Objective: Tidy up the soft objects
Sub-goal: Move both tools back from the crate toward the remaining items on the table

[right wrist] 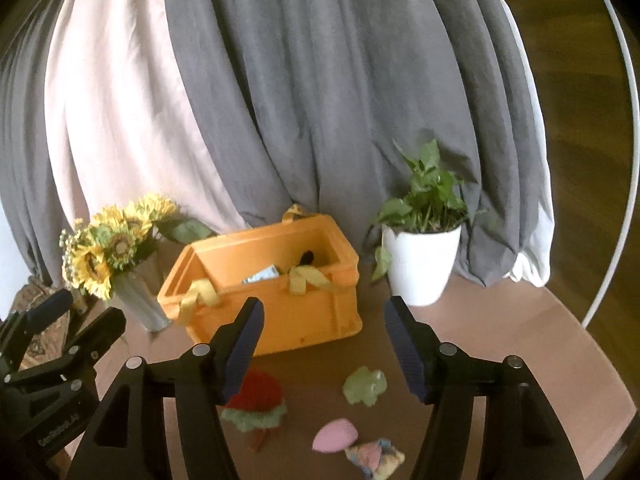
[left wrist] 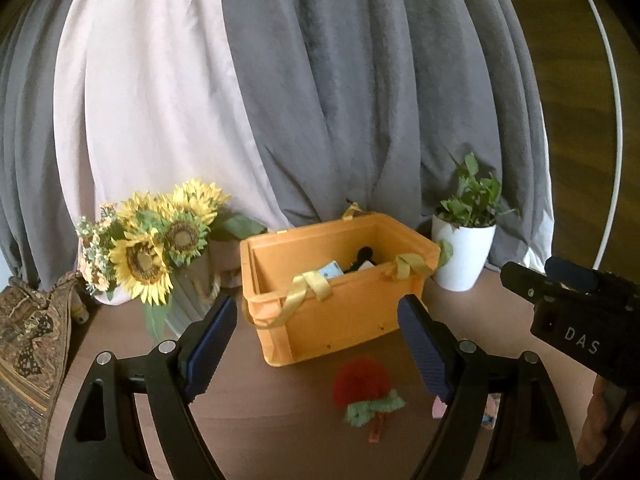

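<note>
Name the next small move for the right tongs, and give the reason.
Probably lower the right tongs onto the green soft toy. It lies loose on the table between the open, empty jaws, nearer than the pink piece, with the orange basket just behind.

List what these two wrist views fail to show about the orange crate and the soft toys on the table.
- Orange crate contents: both views, its front wall hides all but a dark item and a pale blue one.
- Red plush: right wrist view, partly behind that gripper's finger.
- Pink toy: left wrist view, mostly behind the finger there.
- Pastel toy: right wrist view, blurred, shape unclear.
</note>
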Available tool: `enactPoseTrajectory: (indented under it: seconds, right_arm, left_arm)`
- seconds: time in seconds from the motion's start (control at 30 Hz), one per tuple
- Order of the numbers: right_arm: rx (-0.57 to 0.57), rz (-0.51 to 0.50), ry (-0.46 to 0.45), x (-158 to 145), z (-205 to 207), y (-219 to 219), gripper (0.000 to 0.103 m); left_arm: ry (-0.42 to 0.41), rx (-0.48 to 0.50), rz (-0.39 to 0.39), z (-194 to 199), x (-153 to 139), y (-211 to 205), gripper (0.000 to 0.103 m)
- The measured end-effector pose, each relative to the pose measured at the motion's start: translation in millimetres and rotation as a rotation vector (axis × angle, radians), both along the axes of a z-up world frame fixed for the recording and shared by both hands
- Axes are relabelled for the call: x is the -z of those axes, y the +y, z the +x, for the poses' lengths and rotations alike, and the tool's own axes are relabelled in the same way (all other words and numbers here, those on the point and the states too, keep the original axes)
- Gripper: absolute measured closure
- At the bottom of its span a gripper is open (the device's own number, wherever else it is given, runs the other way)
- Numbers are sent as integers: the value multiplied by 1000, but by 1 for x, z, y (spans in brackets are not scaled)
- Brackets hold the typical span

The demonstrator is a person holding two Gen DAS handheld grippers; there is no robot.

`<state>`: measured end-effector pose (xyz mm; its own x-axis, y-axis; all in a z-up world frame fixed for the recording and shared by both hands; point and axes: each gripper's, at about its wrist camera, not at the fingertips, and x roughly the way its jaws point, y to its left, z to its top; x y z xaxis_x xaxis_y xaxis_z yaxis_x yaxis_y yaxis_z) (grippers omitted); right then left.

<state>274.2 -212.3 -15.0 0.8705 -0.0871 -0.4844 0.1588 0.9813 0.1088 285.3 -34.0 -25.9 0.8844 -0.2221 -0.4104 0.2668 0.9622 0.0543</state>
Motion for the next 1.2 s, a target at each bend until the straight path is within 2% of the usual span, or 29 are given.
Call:
enactPoseTrajectory:
  seconds: [0.37,0.67,1.2]
  right_arm:
    - [79,41,64,23,-22,1,39]
    - [174,54,79,42,-41,2,39]
    - [344,111,156,91,-57,-3,39]
  left_arm:
    - [28,73,21,-8,18,2,20]
    - [42,134,34,-9,39,2,20]
    - [103,197,55,10,79,-5,17]
